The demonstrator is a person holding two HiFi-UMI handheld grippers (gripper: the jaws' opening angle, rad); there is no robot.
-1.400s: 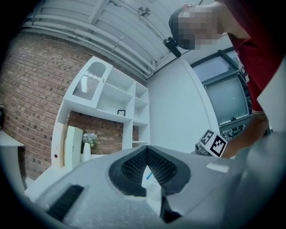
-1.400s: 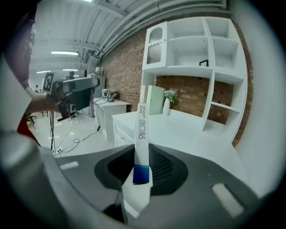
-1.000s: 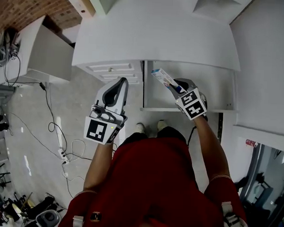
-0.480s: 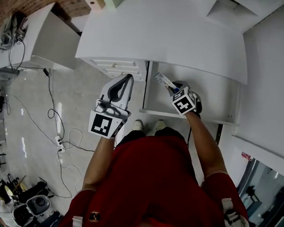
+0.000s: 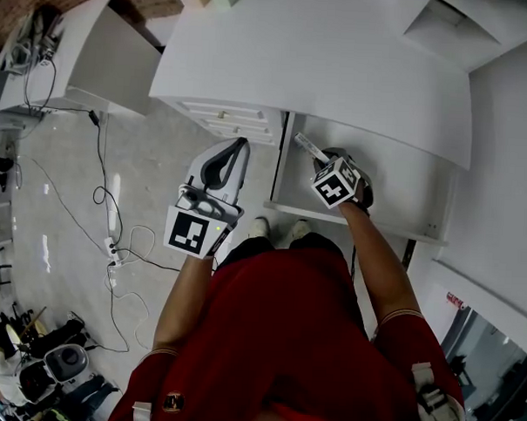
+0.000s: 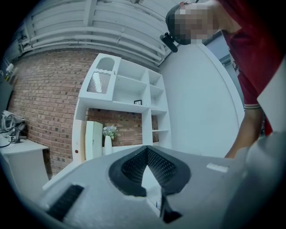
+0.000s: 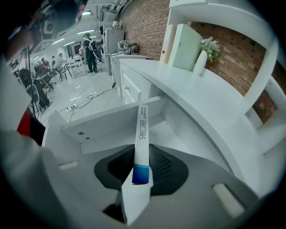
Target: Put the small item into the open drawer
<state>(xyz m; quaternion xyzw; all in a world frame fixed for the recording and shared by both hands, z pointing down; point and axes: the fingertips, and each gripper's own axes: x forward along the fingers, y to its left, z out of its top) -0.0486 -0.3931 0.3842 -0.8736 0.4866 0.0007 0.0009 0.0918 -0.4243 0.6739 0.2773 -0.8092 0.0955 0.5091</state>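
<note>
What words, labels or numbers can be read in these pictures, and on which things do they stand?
"创口贴": on the slim white box gripped in the right tool.
Small Latin line above it on the box: too small to read surely.
Small red label, head view's lower right: too blurred.
Marker cubes: patterns only, no words.

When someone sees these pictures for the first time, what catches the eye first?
The right gripper grips a slim white box with a blue band, held tilted over the open drawer. The left gripper, shut and empty, hangs to the drawer's left, over the floor.
</note>
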